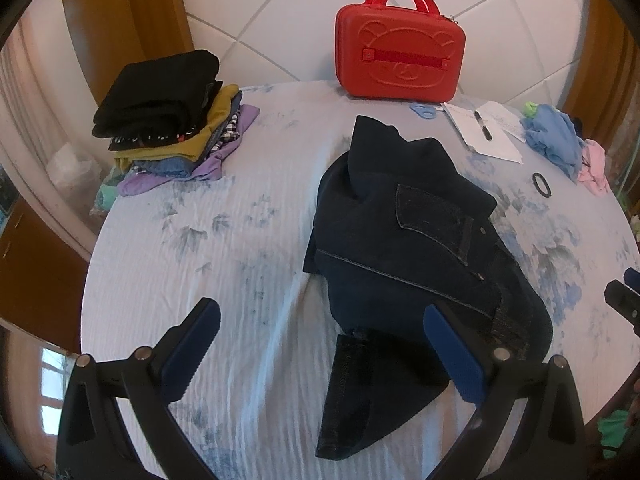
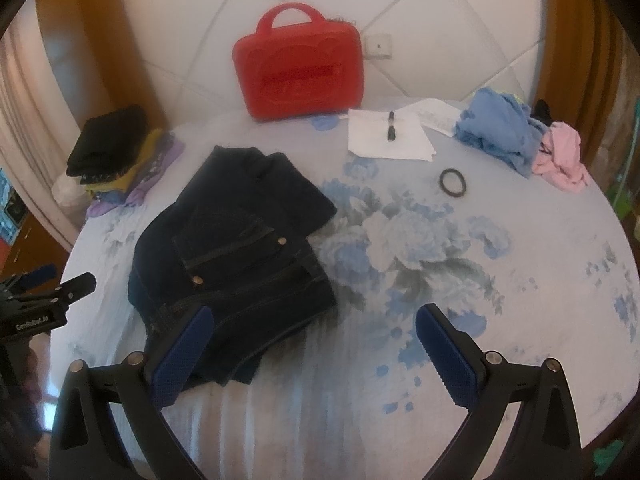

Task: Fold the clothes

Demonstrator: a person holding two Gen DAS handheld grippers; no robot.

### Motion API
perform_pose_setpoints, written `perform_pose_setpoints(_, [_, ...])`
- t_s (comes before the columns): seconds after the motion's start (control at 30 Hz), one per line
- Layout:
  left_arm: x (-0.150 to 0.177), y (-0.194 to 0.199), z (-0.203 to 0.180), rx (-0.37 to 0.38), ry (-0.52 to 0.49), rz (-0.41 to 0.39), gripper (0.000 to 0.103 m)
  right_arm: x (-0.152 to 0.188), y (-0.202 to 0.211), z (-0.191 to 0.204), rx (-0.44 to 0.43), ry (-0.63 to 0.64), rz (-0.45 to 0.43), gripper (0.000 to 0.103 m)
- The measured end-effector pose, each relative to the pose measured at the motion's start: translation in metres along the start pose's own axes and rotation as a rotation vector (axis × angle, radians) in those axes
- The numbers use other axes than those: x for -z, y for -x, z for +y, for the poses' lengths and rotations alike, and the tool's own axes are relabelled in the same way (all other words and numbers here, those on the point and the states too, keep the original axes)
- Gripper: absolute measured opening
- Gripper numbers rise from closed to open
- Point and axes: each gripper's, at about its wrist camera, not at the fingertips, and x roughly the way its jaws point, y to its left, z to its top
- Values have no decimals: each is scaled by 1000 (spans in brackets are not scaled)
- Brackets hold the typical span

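Denim jacket [image 1: 404, 248] is lying in a rough half-folded heap around the middle of the bed [image 1: 240, 280], one sleeve trailing toward the near edge. Left gripper [image 1: 320, 356] and right gripper [image 2: 310, 354] both hover above the near edge, spread wide, gripping nothing. Folded pile [image 1: 168, 120] sits at the far left corner, red case [image 1: 400, 52] along the far edge.

I'm seeing a white quilted headboard [image 1: 280, 20] standing at 12 o'clock | wooden panels [image 1: 120, 20] flanking it | daylight glowing at 8 o'clock.
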Motion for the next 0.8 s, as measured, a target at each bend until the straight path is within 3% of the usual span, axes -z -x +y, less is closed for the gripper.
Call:
perform_pose_setpoints(0.13, [1, -9, 12, 33, 9, -14, 103, 2, -11, -1, -33, -35, 37, 103])
perform_pose_setpoints(0.4, [-1, -42, 43, 14, -1, 3, 103, 15, -56, 12, -173, -166, 151, 103])
perform_pose_setpoints(0.63, [-12, -74, 67, 55, 18, 24, 103, 25, -97, 27, -289, -267, 244, 103])
perform_pose_setpoints(0.67, [-14, -78, 68, 64, 16, 27, 103, 25, -102, 30, -298, -272, 247, 98])
perform_pose_setpoints(0.73, [-16, -83, 66, 75, 6, 32, 103, 23, -111, 40, -315, -262, 240, 57])
perform_pose_setpoints(0.77, [-16, -84, 64, 77, -3, 34, 103, 19, -111, 45, -316, -240, 223, 26])
perform_pose_setpoints(0.8, [-17, -86, 61, 79, -13, 36, 103, 14, -108, 49, -297, -214, 204, 8])
